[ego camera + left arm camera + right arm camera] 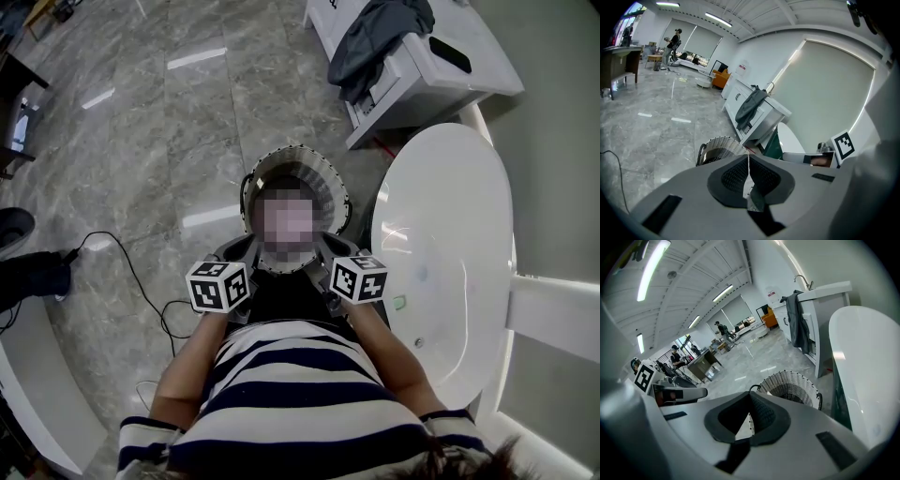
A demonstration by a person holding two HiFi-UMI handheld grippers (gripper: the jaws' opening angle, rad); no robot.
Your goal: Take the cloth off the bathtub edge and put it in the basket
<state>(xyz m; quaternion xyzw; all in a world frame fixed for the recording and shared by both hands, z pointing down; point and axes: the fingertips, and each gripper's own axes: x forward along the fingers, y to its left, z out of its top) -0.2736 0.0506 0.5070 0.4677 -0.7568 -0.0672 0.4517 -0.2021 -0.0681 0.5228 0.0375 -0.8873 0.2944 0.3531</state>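
The cloth (378, 39), dark grey, is in neither tool's hold. The left gripper (749, 182) has its two dark pads pressed together with nothing between them, and the right gripper (750, 420) is closed the same way, also empty. Both are held side by side in front of a person in a navy and white striped top (300, 403), pointing forward and down, each with its black and white marker cube facing up. Just past their tips stands the basket (319, 178), a round white woven one with a dark rim, upright on the floor. Its inside looks dark, and I cannot make out whether anything lies in it. To the right of the basket, close beside it, is the bathtub (450, 244), a long white oval. A small pale green item sits near the tub's nearer end, too small to identify. Beyond the tub's far end is a white cabinet (450, 80), and that is where the cloth is: draped over the cabinet's top edge and hanging down its front, well apart from both grippers. The floor (159, 131) is glossy grey marble, and a thin black cable (131, 272) loops across it to the left of the person.
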